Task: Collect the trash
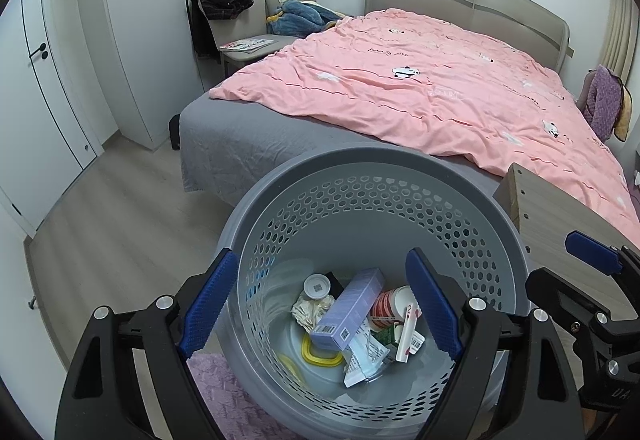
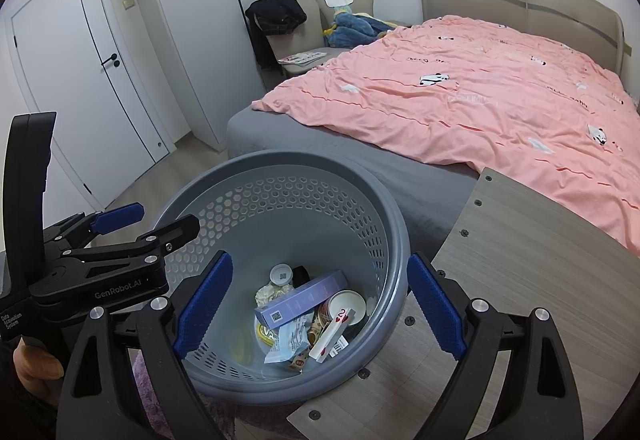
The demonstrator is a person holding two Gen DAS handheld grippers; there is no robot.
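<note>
Grey bin (image 1: 372,175) — trash lies at its bottom, below and between the spread, empty jaws of my left gripper (image 1: 320,308). My right gripper (image 2: 320,308) is likewise spread and empty. Risk, as I judge it — a descending finger clips the rim, tipping the bin.

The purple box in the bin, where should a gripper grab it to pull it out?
Probably by the upper end of the purple box, coming straight down from above. It lies slanted on top of the other trash, its long flat sides free, so open jaws could close across its narrow width. The bin walls block any sideways approach.
</note>
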